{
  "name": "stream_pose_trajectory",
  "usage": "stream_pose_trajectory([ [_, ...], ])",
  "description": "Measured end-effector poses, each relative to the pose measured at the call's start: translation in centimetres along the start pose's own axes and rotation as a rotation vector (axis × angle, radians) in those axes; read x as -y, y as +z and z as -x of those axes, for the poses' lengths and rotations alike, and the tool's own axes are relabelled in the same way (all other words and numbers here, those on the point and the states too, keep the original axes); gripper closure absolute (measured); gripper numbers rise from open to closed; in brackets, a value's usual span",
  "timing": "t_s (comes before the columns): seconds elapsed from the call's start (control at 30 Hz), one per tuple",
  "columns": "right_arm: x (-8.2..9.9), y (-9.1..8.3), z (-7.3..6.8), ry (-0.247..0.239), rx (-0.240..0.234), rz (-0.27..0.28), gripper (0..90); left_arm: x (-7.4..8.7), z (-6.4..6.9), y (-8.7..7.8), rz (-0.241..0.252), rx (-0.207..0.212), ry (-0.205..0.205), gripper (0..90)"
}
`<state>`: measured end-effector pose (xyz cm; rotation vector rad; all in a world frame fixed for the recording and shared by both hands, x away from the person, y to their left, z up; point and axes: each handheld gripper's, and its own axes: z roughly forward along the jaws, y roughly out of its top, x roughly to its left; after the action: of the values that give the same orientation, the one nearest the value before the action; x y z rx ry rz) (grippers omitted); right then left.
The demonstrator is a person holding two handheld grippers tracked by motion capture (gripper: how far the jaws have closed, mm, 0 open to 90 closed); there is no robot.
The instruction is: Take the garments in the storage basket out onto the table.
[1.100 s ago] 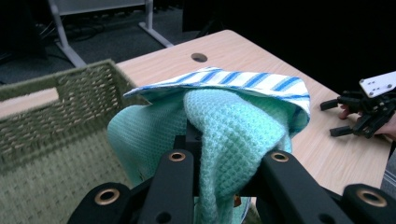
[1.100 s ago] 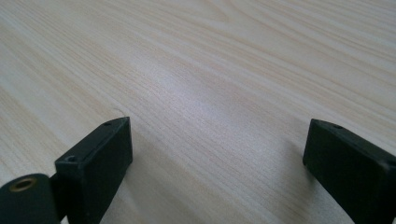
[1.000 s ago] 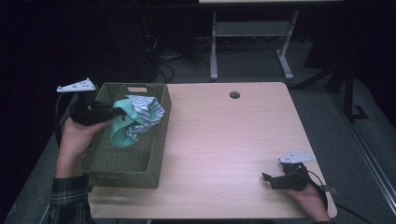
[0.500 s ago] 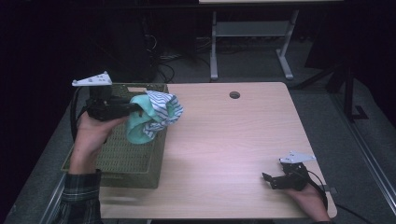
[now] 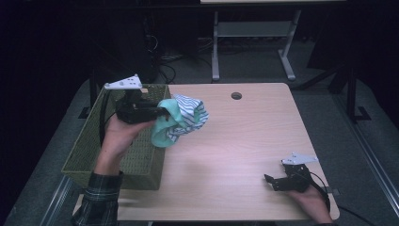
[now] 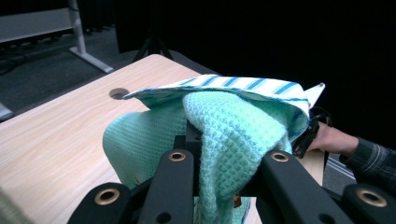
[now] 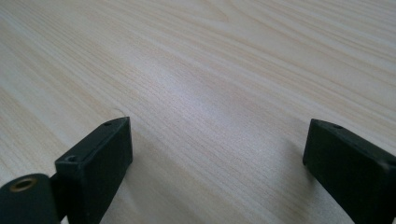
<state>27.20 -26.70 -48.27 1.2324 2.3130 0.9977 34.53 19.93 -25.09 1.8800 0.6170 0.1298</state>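
Biggest thing first: the light wood-grain surface [image 5: 244, 141] takes up the middle of the high view, with a small round cable hole [image 5: 236, 95] up around 12 o'clock. At 9 o'clock, hanging over the edge, sits the olive green woven mesh basket [image 5: 94, 150].

Next down in size is the bundle of cloths: a mint green waffle-knit cloth [image 5: 164, 127] wrapped up with a blue-and-white striped cloth [image 5: 190, 115]. It hangs in the air just past the basket's 3 o'clock rim, over the bare wood. The left claw [image 5: 157, 113] is clamped on the mint cloth; in the left gripper view the knit [image 6: 233, 140] is bunched between the black jaws.

The right claw [image 5: 272, 181] rests on the wood at about 5 o'clock, jaws wide apart with nothing between them, well apart from the bundle.

If I were doing this, I'd carry the bundle toward the middle and set it down low before letting go, so the striped piece doesn't slide off on its own.

Hard to tell: whether the striped cloth is pinched too or just draped over the top. The basket's inside is partly hidden behind the left hand and forearm.
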Motion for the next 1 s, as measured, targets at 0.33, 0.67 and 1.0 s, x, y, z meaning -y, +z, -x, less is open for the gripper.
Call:
stream_pose_trajectory([
  [0.33, 0.0, 0.0, 0.0, 0.000, 0.000, 0.000, 7.6, 0.5, 1.8, 2.8, 0.012, 0.059, 0.019, 78.9],
  [0.67, 0.0, 0.0, 0.0, -0.001, 0.000, 0.000, 7.6, 0.9, 2.9, 4.7, 0.013, 0.097, 0.034, 78.9],
  [1.0, 0.0, 0.0, 0.0, -0.001, 0.000, 0.000, 7.6, 1.8, 4.0, 6.9, -0.005, 0.144, 0.060, 79.0],
])
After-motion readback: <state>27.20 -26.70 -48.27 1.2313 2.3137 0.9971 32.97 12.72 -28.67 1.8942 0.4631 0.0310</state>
